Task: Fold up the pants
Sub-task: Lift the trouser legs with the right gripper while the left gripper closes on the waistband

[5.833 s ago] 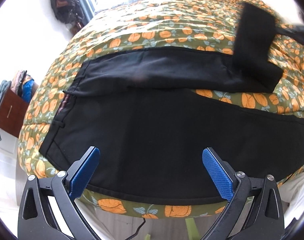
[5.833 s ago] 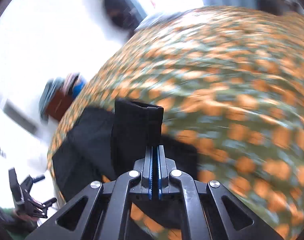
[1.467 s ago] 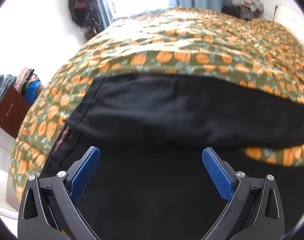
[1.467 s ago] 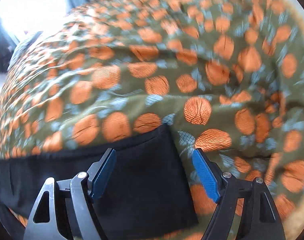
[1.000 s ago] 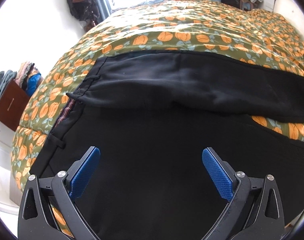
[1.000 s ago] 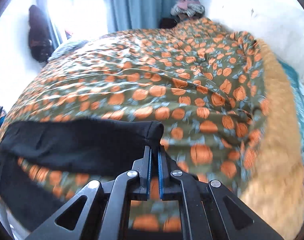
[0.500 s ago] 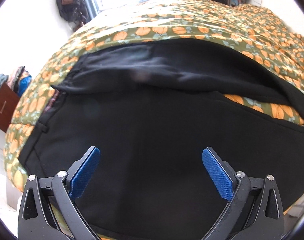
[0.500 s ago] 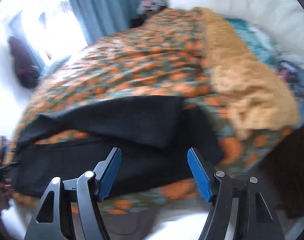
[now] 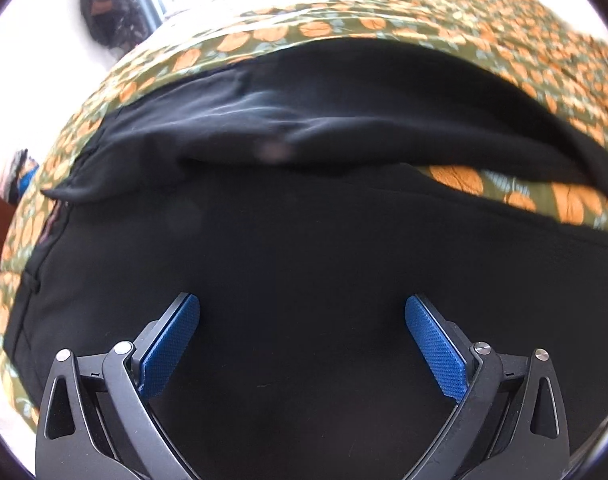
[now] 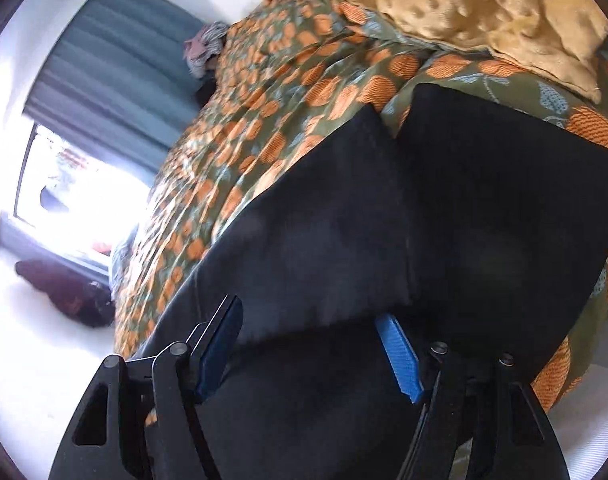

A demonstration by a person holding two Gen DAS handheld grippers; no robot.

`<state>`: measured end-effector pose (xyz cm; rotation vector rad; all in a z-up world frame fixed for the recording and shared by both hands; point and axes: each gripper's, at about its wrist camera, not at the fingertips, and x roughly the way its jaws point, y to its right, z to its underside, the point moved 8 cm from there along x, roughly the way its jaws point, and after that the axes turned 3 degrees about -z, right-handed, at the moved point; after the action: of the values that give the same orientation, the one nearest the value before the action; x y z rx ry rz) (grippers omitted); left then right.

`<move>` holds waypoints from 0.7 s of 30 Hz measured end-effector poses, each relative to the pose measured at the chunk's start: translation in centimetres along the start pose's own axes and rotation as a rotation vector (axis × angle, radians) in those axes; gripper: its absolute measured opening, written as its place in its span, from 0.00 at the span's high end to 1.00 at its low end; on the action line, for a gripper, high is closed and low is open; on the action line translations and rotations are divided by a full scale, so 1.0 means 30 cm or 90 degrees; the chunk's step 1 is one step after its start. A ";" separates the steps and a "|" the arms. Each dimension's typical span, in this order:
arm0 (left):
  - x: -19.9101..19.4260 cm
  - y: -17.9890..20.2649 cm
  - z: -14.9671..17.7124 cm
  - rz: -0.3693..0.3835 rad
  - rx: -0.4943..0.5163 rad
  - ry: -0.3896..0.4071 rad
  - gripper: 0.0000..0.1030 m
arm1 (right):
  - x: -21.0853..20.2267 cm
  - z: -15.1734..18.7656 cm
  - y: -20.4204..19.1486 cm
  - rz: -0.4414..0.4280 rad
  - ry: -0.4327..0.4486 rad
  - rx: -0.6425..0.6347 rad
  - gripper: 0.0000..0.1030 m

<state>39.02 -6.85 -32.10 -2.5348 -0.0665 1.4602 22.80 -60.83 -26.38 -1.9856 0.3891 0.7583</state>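
Black pants (image 9: 304, 240) are lying spread across the bed (image 9: 384, 28), along its near edge.

The left gripper (image 9: 302, 340) is hovering over the seat of the pants, its blue fingers (image 9: 169, 344) standing wide apart and pinching nothing. The right gripper (image 10: 310, 352) has just been narrowing a little, yet its fingers (image 10: 400, 356) are standing apart over the leg ends, gripping no cloth. One leg is lying folded over the other near the tan blanket (image 10: 484, 8).
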 end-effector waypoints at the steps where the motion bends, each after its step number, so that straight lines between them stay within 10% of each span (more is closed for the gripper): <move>1: -0.003 0.003 -0.002 -0.001 0.006 0.001 0.00 | 0.010 -0.003 -0.002 0.024 0.001 -0.002 0.44; 3: -0.004 0.000 -0.010 0.007 0.012 -0.013 0.00 | 0.004 -0.020 0.008 0.047 -0.001 -0.015 0.79; 5: -0.013 -0.010 -0.028 0.025 0.013 -0.028 0.01 | -0.005 -0.047 0.000 0.042 0.001 -0.018 0.93; 15: -0.052 0.000 -0.493 0.281 -0.161 -0.003 0.01 | -0.234 -0.140 -0.285 -0.071 0.023 -0.230 0.94; 21: 0.175 0.055 -0.596 0.312 -0.257 -0.090 0.01 | -0.381 -0.104 -0.415 -0.134 0.030 -0.304 0.94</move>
<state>56.93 -10.59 -28.23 -2.9018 0.2884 1.9778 22.07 -57.62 -9.52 -2.4452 0.0185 0.7163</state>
